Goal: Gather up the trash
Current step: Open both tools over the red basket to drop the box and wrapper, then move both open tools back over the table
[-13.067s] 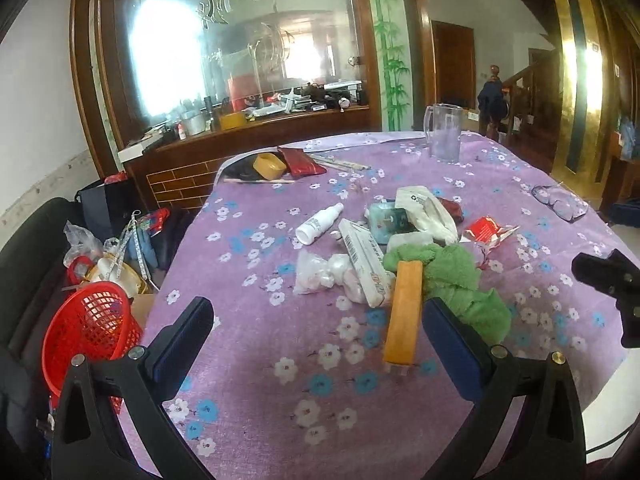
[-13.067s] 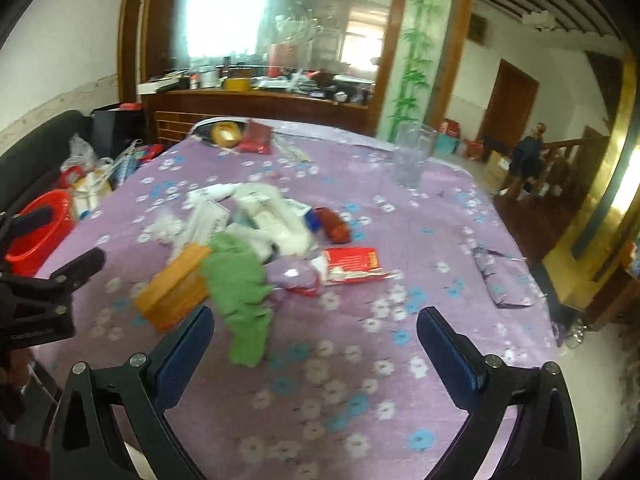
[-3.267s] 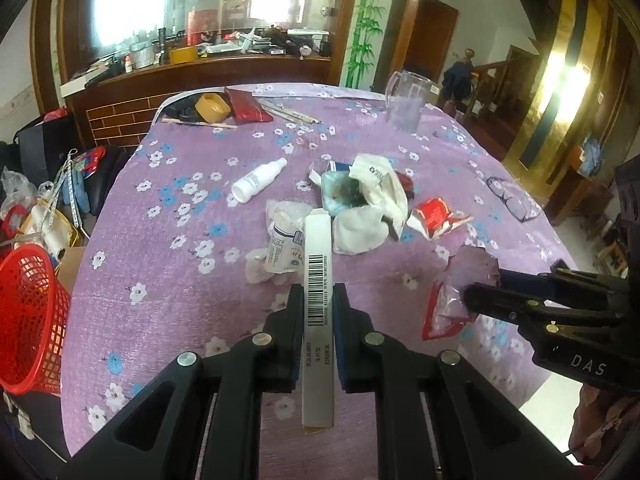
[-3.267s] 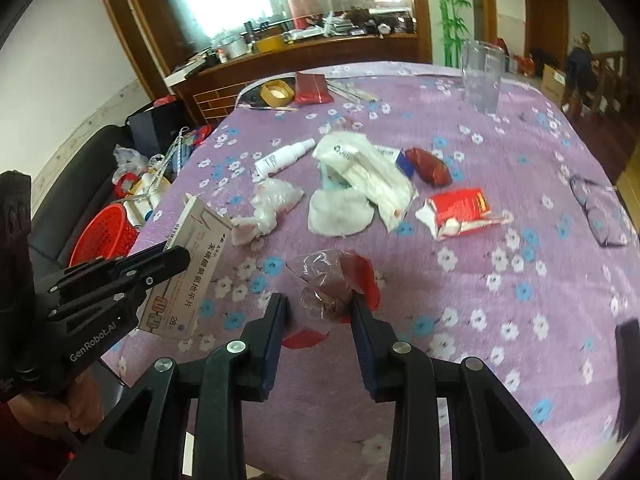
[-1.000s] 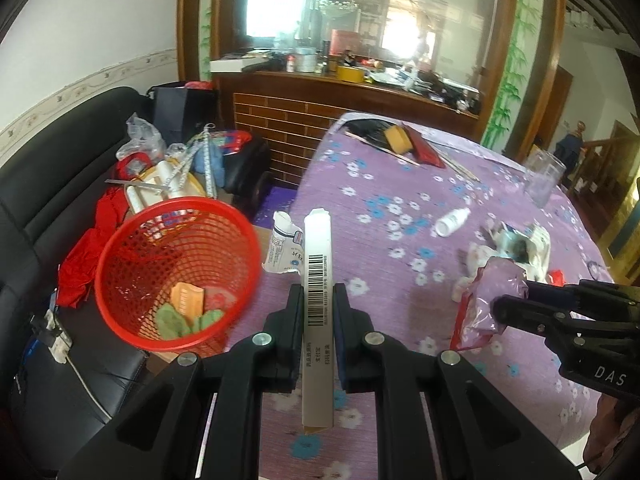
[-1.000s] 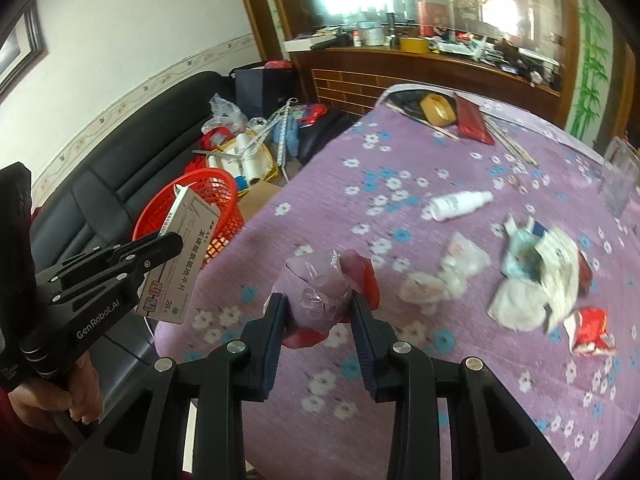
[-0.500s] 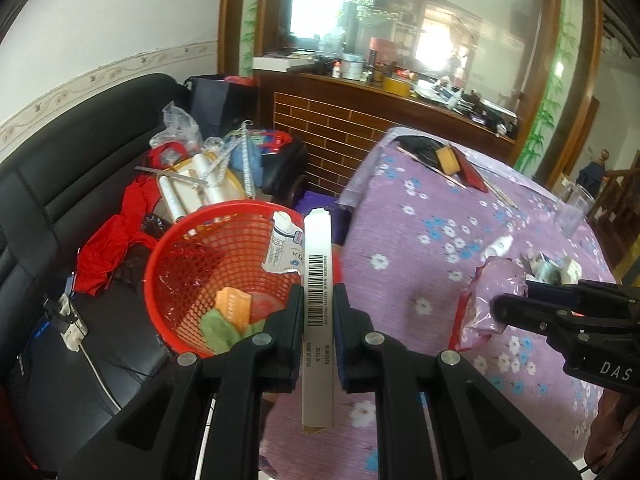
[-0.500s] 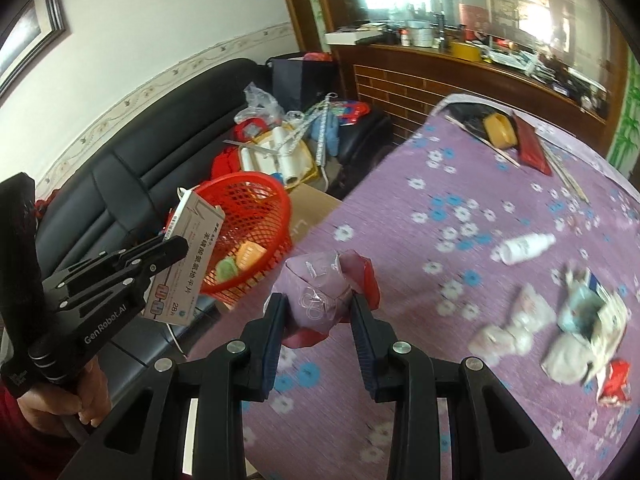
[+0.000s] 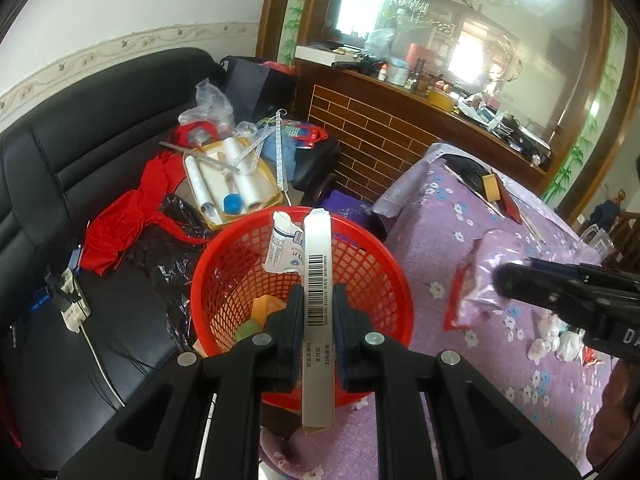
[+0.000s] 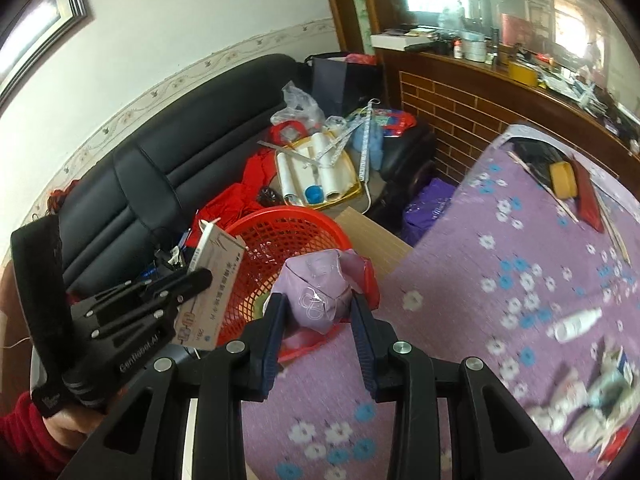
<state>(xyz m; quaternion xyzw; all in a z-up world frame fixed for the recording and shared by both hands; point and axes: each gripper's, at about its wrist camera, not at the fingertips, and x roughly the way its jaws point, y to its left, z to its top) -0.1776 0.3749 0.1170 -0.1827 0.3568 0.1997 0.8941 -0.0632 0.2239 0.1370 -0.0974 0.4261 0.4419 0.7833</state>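
Barcode (image 9: 318,288) in L view, box (image 10: 212,280) face in R

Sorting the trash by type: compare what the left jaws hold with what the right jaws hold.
The flat white box is rigid, with a barcode on its edge; the crumpled plastic bag is soft, clear with red parts. The box leaves the left jaws almost closed; the bag keeps the right jaws wider. Both are gripped near the red basket.

We carry two matte black plastic grippers: the left gripper (image 9: 318,312) has black pads and round silver screw heads on its arms, the right gripper (image 10: 318,322) ribbed dark blue pads. White lettering marks each body; a black strap wraps the left handle, beside our red sleeve (image 10: 22,436).
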